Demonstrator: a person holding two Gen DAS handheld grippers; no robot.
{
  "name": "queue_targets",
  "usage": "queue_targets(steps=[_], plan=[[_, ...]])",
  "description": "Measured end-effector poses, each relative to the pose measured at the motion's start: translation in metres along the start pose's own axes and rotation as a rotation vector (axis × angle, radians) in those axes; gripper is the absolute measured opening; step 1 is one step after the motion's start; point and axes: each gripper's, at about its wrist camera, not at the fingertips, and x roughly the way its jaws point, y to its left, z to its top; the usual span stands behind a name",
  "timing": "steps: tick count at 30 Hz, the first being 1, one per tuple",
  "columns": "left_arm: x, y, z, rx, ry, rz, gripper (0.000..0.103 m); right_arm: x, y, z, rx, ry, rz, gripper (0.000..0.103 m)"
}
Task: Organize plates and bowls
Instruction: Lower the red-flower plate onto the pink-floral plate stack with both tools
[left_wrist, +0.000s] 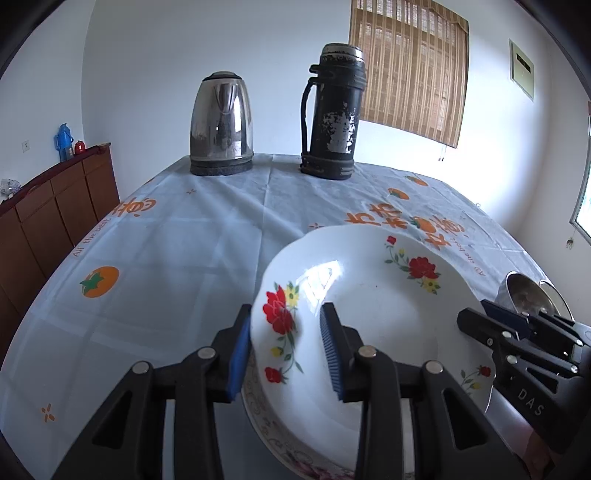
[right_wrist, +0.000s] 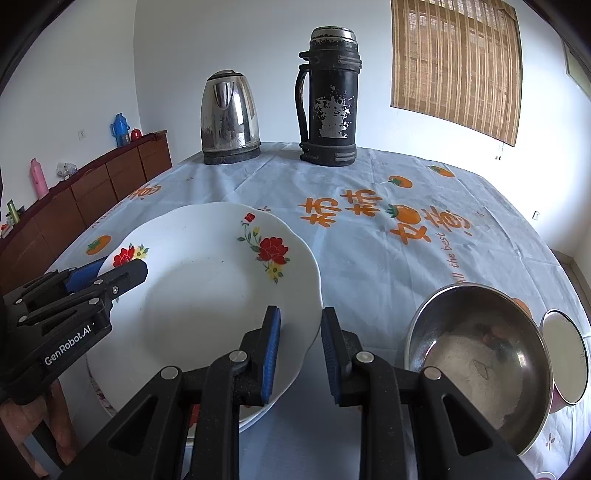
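A white plate with red flowers (left_wrist: 373, 325) (right_wrist: 207, 284) rests on top of another patterned plate (left_wrist: 280, 443) near the table's front edge. My left gripper (left_wrist: 284, 350) straddles the flowered plate's left rim, one finger outside and one inside; its jaws look closed on the rim. It also shows in the right wrist view (right_wrist: 107, 273). My right gripper (right_wrist: 299, 350) straddles the plate's right rim with a gap left, open. It also shows in the left wrist view (left_wrist: 491, 314). A steel bowl (right_wrist: 476, 354) lies to the right, with a smaller bowl (right_wrist: 565, 354) beside it.
A steel kettle (left_wrist: 221, 125) and a worn black thermos (left_wrist: 332, 114) stand at the table's far edge. The table has a pale blue cloth (left_wrist: 177, 251) with orange prints. A brown sideboard (left_wrist: 48, 218) runs along the left wall.
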Motion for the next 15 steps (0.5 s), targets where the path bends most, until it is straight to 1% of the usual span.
queue_targets(steps=[15], plan=[[0.0024,-0.0028,-0.0014,0.023,0.006,0.019,0.034,0.0029,0.0007,-0.0021,-0.008,0.012,-0.009,0.025]])
